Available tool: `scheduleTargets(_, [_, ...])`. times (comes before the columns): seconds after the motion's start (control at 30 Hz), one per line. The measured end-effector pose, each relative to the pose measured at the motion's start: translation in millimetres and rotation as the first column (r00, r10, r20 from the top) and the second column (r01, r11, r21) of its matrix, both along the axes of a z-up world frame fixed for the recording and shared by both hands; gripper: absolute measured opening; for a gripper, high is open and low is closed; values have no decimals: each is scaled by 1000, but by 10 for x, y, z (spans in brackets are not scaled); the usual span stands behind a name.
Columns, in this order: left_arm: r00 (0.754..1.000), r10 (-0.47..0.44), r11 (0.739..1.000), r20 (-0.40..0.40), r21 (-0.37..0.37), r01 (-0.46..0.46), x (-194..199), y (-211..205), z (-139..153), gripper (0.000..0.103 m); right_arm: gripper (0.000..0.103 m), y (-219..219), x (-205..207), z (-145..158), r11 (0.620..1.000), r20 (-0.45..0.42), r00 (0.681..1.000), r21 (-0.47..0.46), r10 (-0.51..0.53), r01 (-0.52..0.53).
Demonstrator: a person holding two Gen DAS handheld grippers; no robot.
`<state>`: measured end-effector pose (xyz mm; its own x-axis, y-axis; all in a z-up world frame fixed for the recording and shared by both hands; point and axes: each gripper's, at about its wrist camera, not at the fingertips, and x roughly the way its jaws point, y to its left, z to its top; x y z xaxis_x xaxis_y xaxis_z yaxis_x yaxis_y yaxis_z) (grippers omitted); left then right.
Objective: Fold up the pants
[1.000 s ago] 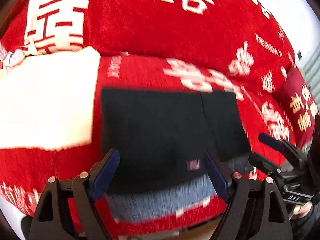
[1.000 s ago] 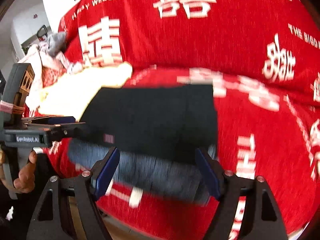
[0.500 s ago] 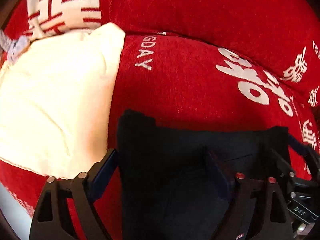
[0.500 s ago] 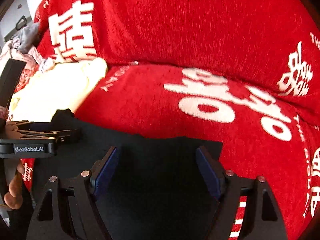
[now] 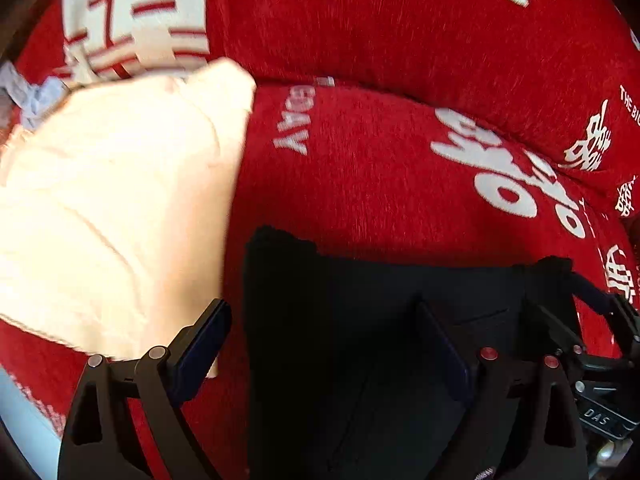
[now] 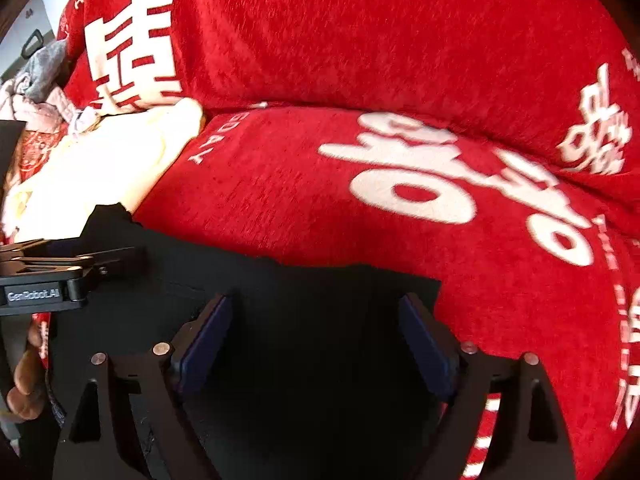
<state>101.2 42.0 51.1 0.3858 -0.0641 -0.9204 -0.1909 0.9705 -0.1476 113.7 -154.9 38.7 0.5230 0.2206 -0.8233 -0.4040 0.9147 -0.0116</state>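
Black, soft, limp pants [image 5: 360,320] fill the lower frame; your left gripper [image 5: 324,344] stands released, right gripper [image 6: 316,340] opening, nothing pinched; grasp the far corners.

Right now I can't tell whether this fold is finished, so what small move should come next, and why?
Probably lift both away. The left hand-held gripper is open and the right hand-held gripper is opening, neither pinching the dark folded pants, which lie flat on the red printed sofa cover beside the cream folded cloth.
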Motion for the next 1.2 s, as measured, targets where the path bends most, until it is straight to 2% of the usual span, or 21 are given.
scheduleTargets(0.1, [997,-4,1000,78,24,3,-154,-33,208,94,90,15,-154,141,998,28,999,52,25,-26])
scheduleTargets(0.17, [994,-11,999,108,42,6,-213,-69,296,94,91,71,-199,151,998,33,998,46,49,-50])
scheduleTargets(0.27, [997,-17,998,78,57,12,-172,-109,255,94,92,167,-170,42,998,10,998,-13,63,-63])
scheduleTargets(0.3, [998,-22,998,57,55,18,-142,-117,206,94,92,172,-149,-16,998,-2,998,-23,59,-59])
scheduleTargets(0.37, [999,-28,995,-22,100,30,-68,-149,19,95,95,147,-144,-103,998,-25,999,-29,46,-47])
scheduleTargets(0.4, [999,-22,995,-35,94,25,-58,-141,-46,97,96,111,-159,-118,999,-27,999,-24,42,-43])
scheduleTargets(0.5, [1000,-6,997,-20,81,8,-91,-106,-10,99,97,38,-257,-71,999,-26,999,-12,47,-47])
scheduleTargets(0.6, [1000,-13,991,21,134,10,-202,-147,113,99,97,-46,-368,-5,999,-14,999,-20,29,-29])
scheduleTargets(0.77, [996,-25,991,90,131,13,-513,-193,293,99,97,-211,-654,162,999,31,1000,50,7,-9])
scheduleTargets(0.97, [994,-32,993,100,120,20,-839,-284,340,99,97,-284,-1059,170,998,54,998,59,22,-25])
scheduleTargets(1.2, [997,-10,993,79,117,1,-1080,-267,262,99,97,-473,-1432,45,998,53,999,63,8,-11])
